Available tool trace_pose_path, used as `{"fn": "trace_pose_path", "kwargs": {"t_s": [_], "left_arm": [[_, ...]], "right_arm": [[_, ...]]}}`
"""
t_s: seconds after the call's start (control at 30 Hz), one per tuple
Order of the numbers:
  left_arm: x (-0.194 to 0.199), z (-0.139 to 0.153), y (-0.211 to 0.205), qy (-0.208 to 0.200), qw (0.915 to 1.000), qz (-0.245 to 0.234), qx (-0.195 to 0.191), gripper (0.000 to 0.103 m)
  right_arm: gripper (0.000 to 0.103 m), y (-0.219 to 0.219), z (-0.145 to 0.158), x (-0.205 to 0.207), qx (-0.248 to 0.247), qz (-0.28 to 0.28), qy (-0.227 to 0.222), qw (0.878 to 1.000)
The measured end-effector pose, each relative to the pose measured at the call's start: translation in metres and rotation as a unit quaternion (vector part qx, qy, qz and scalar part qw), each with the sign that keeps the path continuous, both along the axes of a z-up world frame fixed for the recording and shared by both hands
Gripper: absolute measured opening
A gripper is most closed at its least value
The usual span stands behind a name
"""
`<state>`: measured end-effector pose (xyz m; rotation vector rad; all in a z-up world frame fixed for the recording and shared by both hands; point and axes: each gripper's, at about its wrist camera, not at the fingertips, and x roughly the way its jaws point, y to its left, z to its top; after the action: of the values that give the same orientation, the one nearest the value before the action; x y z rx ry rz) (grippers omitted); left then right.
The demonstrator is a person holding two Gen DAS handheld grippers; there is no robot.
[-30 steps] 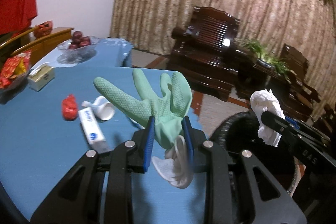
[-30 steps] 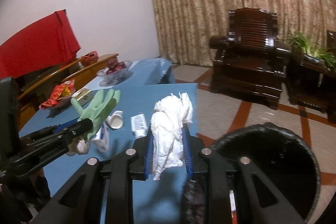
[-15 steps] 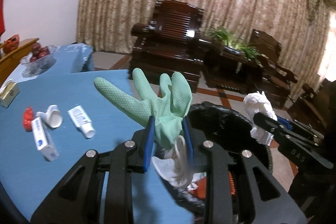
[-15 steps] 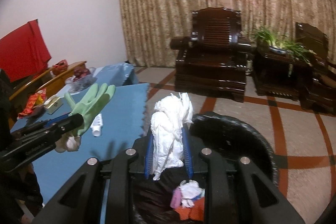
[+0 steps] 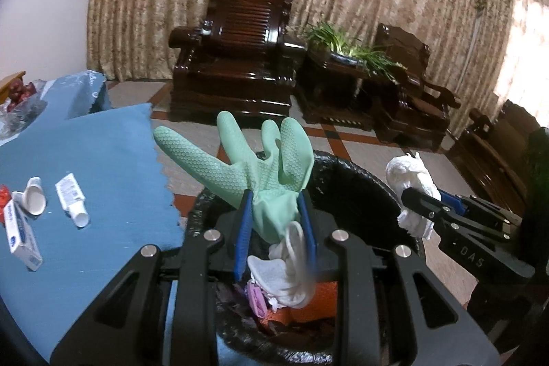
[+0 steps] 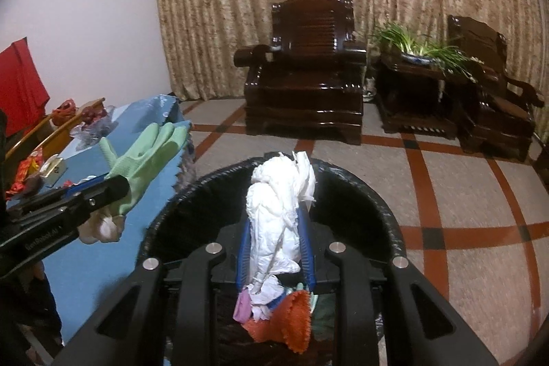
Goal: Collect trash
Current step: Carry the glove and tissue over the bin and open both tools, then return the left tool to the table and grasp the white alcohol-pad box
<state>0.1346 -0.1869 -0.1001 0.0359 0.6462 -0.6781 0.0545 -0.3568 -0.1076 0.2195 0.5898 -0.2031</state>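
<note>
The left tongs [image 5: 276, 222] are clamped on a green rubber glove [image 5: 254, 167] with a white rag [image 5: 291, 273] hanging beneath it, held over the near rim of the black-lined trash bin [image 5: 357, 191], just past the jagged edge of the blue desk [image 5: 103, 180]. The right tongs [image 6: 276, 239] are clamped on a crumpled white tissue wad [image 6: 278, 204] above the bin's open mouth, where orange, pink and white scraps already lie. Beyond the bin's far rim, bare tiled floor [image 6: 463, 215] stretches to the dark wooden armchairs [image 6: 305, 71].
</note>
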Motion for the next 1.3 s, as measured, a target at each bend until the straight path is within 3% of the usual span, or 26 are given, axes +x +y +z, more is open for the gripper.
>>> {"fn": "trace_pose_path", "kwargs": {"t_s": [0.13,0.33,0.5,0.53,0.67,0.97,1.3], "left_arm": [[0.007,-0.011,-0.009,0.015,0.9998,-0.01,0.0,0.027],[0.012,-0.014,-0.01,0.023,0.9995,-0.02,-0.008,0.045],[0.012,-0.01,0.003,0.01,0.9999,-0.003,-0.01,0.064],[0.013,-0.008,0.007,0.008,0.9999,0.003,-0.011,0.07],[0.014,0.0,0.028,-0.004,0.9994,0.034,-0.011,0.086],[0.014,0.015,0.09,-0.031,0.9932,0.112,0.007,0.094],[0.013,0.022,0.186,-0.042,0.9748,0.218,0.024,0.094]], "right_arm": [[0.028,-0.007,-0.008,0.005,0.003,-0.004,0.009,1.0],[0.036,-0.008,-0.02,0.006,0.0,-0.011,0.024,1.0],[0.067,-0.005,-0.021,0.004,-0.002,-0.016,0.024,1.0],[0.081,-0.004,-0.02,0.004,-0.005,-0.018,0.023,1.0],[0.095,0.003,-0.015,0.005,-0.009,-0.02,0.015,1.0],[0.097,0.037,-0.004,0.019,0.0,0.015,0.004,1.0],[0.097,0.106,0.008,0.051,0.001,0.094,-0.015,0.996]]}}
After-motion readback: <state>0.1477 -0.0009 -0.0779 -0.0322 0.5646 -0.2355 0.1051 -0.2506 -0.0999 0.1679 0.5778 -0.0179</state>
